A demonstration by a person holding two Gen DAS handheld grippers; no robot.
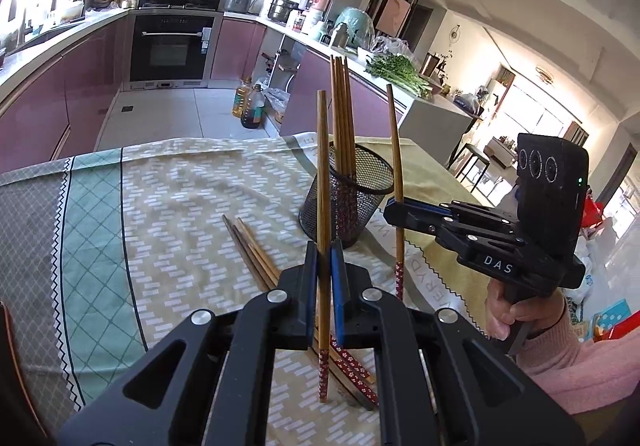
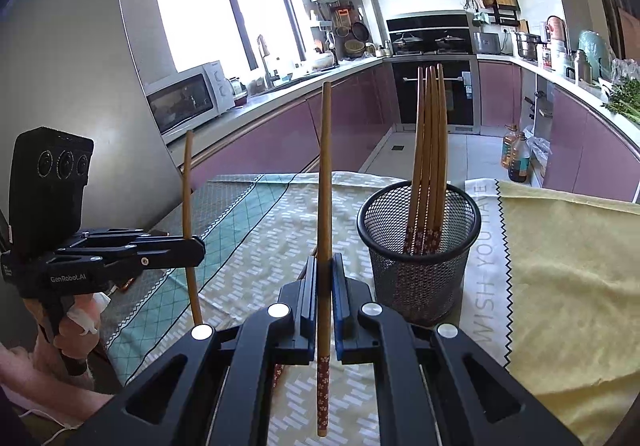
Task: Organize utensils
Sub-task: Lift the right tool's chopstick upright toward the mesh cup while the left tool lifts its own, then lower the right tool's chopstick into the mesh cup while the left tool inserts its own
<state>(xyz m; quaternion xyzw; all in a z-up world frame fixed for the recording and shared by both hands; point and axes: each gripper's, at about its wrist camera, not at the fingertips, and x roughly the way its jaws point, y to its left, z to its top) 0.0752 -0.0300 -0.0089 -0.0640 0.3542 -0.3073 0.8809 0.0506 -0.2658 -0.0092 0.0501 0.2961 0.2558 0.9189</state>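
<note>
A black mesh cup [image 1: 360, 202] [image 2: 420, 274] stands on the tablecloth with several wooden chopsticks [image 1: 342, 114] [image 2: 430, 126] upright inside. My left gripper [image 1: 324, 252] [image 2: 198, 246] is shut on one chopstick [image 1: 322, 166] [image 2: 186, 182], held nearly upright with its red patterned end down, left of the cup. My right gripper [image 2: 325, 264] [image 1: 394, 206] is shut on another chopstick [image 2: 325, 166] [image 1: 395, 142], also upright, close beside the cup. Several loose chopsticks [image 1: 256, 254] lie on the cloth under the left gripper.
The patterned tablecloth [image 1: 180, 206] covers the table, with a yellow cloth [image 2: 560, 266] to the right of the cup. Beyond the far table edge are the kitchen floor, purple cabinets and oil bottles [image 1: 250, 106]. A hand in a pink sleeve [image 1: 560, 346] holds the right gripper.
</note>
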